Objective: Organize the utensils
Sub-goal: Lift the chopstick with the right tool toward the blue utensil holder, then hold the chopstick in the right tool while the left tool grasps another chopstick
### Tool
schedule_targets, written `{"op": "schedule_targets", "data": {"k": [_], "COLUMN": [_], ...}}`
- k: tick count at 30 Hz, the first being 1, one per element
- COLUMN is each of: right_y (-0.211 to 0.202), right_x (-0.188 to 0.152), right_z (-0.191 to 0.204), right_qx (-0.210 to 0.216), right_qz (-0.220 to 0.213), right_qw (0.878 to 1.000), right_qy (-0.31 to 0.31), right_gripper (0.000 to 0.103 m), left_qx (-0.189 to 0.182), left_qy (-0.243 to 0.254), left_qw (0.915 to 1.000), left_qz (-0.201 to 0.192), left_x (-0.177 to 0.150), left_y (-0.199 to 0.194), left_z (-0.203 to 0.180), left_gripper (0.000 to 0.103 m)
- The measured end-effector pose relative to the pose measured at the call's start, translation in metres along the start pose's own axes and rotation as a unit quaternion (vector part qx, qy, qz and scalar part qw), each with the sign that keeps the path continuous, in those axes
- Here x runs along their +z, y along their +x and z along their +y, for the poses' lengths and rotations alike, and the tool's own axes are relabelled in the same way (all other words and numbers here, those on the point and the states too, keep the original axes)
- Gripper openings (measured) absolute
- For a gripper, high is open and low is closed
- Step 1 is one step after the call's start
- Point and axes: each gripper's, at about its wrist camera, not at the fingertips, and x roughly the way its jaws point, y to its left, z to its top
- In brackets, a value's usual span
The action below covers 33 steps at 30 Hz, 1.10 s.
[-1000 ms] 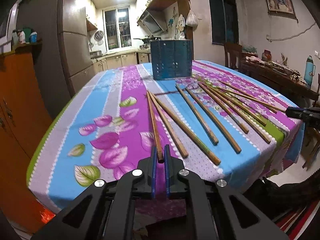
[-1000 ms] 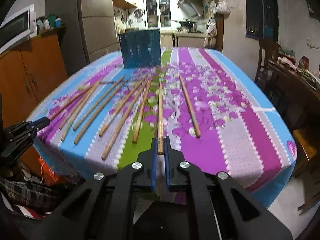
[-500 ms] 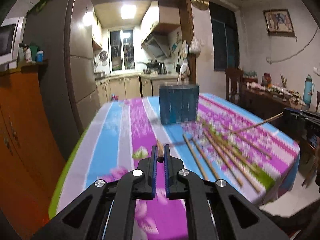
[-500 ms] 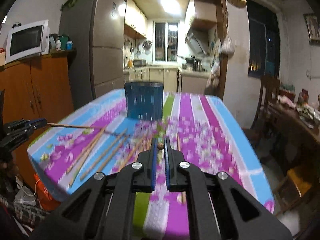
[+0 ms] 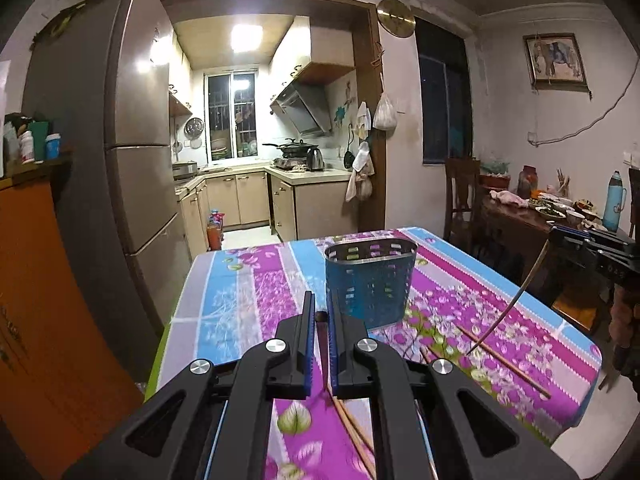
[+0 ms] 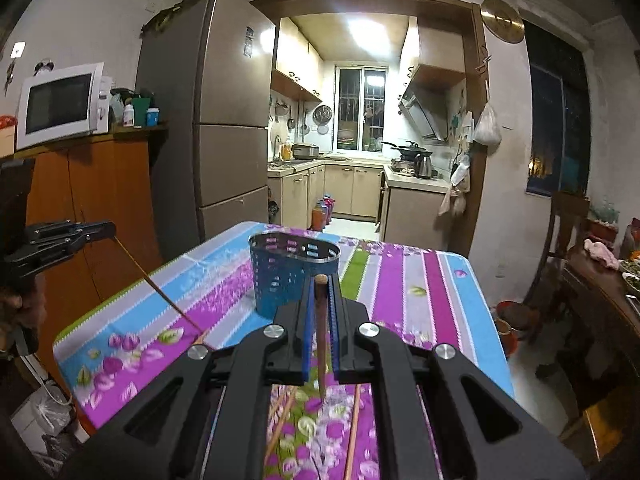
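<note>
Hanging from each gripper (image 5: 319, 312) (image 6: 320, 280), seemingly, a chopstick (image 6: 320, 332).

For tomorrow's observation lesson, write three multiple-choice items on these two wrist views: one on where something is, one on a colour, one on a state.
1. Where does the utensil holder stand?
A. on the floral tablecloth
B. on the kitchen counter
C. on the fridge

2. What colour is the holder's outside?
A. red
B. blue
C. yellow

3. What is the right gripper doing?
A. hanging open
B. gripping a cloth
C. holding a chopstick

Answers:
1 A, its base sits on the cloth, ahead of both grippers.
2 B, the perforated wall is blue, with a metal inside.
3 C, the stick is clamped between the jaws, pointing down at the table; the left gripper holds one too.
</note>
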Motion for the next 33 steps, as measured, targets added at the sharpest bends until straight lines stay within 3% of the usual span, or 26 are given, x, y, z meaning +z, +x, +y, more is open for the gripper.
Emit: {"op": "schedule_targets", "data": {"k": [15,26,31,33], "right_y": [0.012,0.002,-0.011,-0.017], "right_x": [0.029,0.017,0.009,0.005], "right_z": [0.001,0.004,-0.003,-0.002], "right_qx": [0.020,0.029,0.017,0.022], "right_qz": [-0.012,-0.009,-0.015,-0.016], "right_qw": [1.000,0.999,0.999,0.999], "right_qy": [0.009,0.039,0.044,0.042], "right_gripper": [0.005,0.005,0.005,0.005], "left_qx": [-0.004,-0.013,0.027,0.020], "left_qy": [0.012,-0.016,0.024,0.015], "left_qw": [0.9995,0.9995,0.9993,0.9997], "left_qz": [-0.029,-0.023,-0.011,0.000], "left_x": [0.031,0.004,-0.006,-0.020], "left_y": [0.006,0.015,-0.012,-0.041], "left_z": [0.004,-0.004,-0.006,0.006], "left_gripper": [0.007,0.005,0.005,0.005]}}
